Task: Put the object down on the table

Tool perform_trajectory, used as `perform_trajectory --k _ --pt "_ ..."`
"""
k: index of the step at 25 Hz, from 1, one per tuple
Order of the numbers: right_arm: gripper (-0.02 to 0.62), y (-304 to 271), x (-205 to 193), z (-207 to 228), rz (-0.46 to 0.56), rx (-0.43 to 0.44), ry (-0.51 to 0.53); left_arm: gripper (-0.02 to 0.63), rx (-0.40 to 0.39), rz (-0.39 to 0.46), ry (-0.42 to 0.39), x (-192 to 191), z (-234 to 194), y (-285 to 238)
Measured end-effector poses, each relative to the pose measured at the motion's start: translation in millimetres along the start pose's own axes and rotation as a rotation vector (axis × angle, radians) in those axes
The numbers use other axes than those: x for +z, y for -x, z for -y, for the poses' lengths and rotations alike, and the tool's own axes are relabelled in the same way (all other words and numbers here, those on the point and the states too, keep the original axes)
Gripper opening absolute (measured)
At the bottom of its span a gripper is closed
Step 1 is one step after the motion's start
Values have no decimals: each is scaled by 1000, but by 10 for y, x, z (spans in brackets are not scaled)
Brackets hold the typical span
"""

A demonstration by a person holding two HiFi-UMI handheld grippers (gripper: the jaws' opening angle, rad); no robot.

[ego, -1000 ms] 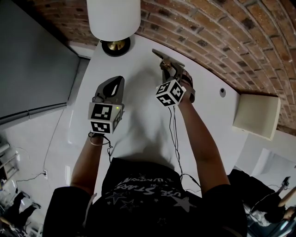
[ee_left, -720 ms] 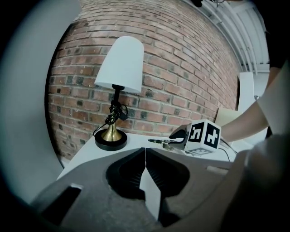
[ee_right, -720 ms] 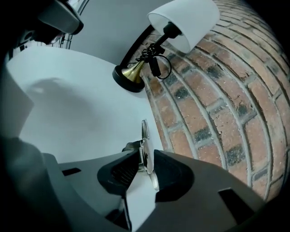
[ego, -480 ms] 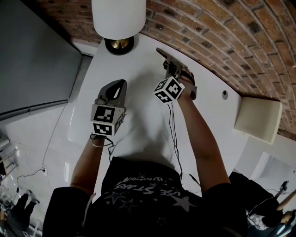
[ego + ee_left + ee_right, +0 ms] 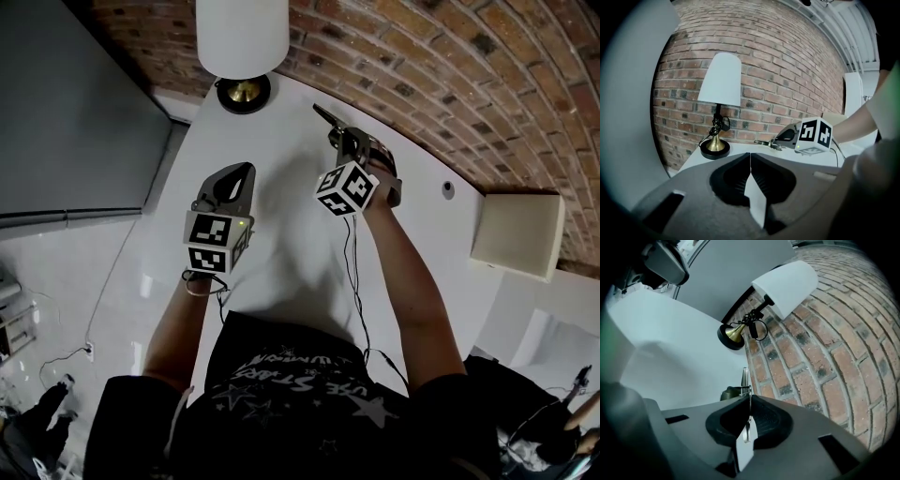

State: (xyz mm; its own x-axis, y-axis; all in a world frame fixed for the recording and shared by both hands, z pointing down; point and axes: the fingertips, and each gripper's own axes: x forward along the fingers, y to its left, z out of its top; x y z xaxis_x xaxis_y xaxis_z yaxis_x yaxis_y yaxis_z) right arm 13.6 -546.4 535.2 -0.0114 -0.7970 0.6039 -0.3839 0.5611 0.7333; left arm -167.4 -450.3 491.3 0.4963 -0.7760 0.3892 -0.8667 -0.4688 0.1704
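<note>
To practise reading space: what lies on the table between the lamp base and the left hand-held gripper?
Nothing: in the head view, bare white table separates the lamp base from the left hand-held gripper.

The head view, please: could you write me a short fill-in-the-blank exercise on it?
The lamp has a ____ shade.
The wall behind the table is built of ____.
The thin metal tool is clamped in the person's ____ gripper.
Missing words: white; brick; right.
</note>
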Motion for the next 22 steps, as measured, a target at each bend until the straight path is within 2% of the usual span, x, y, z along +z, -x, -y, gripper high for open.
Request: perform_trajectory --k 7,22 --pt "11 530 43 95 70 -22 -18 20 52 57 -31 197 194 390" --pt "11 1783 -176 -53 212 -36 -122 20 100 134 -56 142 1013 1255"
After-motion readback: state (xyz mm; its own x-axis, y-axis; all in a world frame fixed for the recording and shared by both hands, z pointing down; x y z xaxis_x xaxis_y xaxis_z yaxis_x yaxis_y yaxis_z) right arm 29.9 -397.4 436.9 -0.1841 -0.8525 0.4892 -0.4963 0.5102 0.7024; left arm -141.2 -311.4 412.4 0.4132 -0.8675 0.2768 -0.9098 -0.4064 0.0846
